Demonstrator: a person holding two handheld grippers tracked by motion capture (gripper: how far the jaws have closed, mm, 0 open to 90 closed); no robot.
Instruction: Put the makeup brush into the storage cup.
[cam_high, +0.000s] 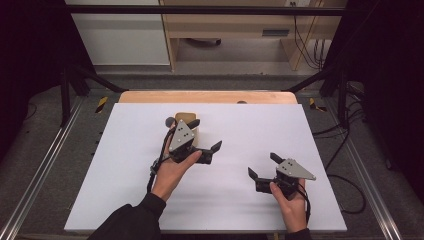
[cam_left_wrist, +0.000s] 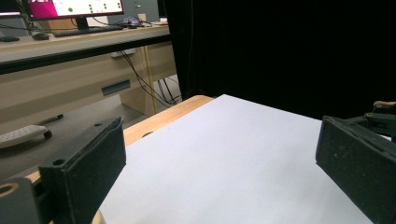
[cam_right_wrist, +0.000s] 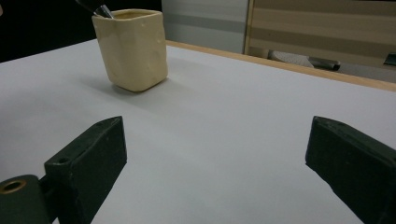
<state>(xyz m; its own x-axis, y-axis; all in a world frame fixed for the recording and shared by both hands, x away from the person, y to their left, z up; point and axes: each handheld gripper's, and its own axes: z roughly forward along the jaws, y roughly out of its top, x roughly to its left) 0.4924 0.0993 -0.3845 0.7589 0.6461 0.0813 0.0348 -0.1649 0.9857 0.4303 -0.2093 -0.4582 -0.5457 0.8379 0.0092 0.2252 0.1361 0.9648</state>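
A cream, squarish cup (cam_high: 184, 116) stands upright on the white mat, left of centre and toward the back. A dark utensil (cam_high: 170, 121) sticks out of it to the left. In the right gripper view the cup (cam_right_wrist: 133, 49) is at the upper left, with the utensil's tip (cam_right_wrist: 100, 9) over its rim. My left gripper (cam_high: 205, 135) is open just right of the cup and holds nothing. My right gripper (cam_high: 264, 165) is open over the mat's near right part, well short of the cup. Both sets of jaws stand wide apart over bare mat (cam_left_wrist: 219, 172) (cam_right_wrist: 215, 158).
The white mat (cam_high: 225, 200) covers most of a wooden table, whose far edge (cam_high: 207, 96) shows as a strip. Black frame rails run along both sides. Beyond the table are a desk (cam_left_wrist: 70, 46) with a monitor, hanging cables and dark curtains.
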